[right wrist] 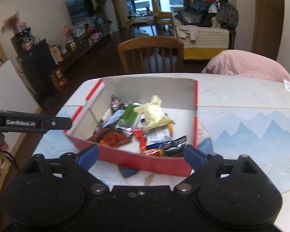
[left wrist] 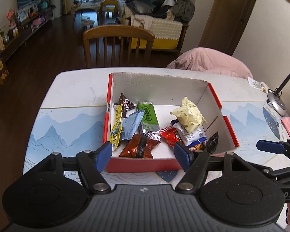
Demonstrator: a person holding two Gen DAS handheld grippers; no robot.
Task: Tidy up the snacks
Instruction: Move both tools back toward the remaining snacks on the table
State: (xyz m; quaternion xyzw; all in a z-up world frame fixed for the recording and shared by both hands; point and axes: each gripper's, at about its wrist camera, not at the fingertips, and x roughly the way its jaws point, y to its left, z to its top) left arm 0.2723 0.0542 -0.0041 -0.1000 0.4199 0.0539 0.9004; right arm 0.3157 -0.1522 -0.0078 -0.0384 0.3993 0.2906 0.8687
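Observation:
A shallow cardboard box (left wrist: pixel 160 79), red outside and white inside, sits on the table and holds several snack packets. Among them are a pale yellow packet (left wrist: pixel 189 116), a green bar (left wrist: pixel 147 118), a light blue packet (left wrist: pixel 132 124) and a shiny orange-red packet (left wrist: pixel 139 147). My left gripper (left wrist: pixel 143 154) hovers open over the box's near wall, nothing between its blue pads. My right gripper (right wrist: pixel 141 155) also stands open, wide, above the same red front wall (right wrist: pixel 145 162), holding nothing. Each gripper shows at the edge of the other's view: the right one (left wrist: pixel 268 147), the left one (right wrist: pixel 38 123).
A wooden chair (left wrist: pixel 118 38) stands at the table's far side, and a pink garment (left wrist: pixel 208 61) lies at the far right. A small loose packet (left wrist: pixel 258 84) and a silver lamp base (left wrist: pixel 276 104) sit on the table's right. The mountain-print tabletop (left wrist: pixel 67 127) stretches left of the box.

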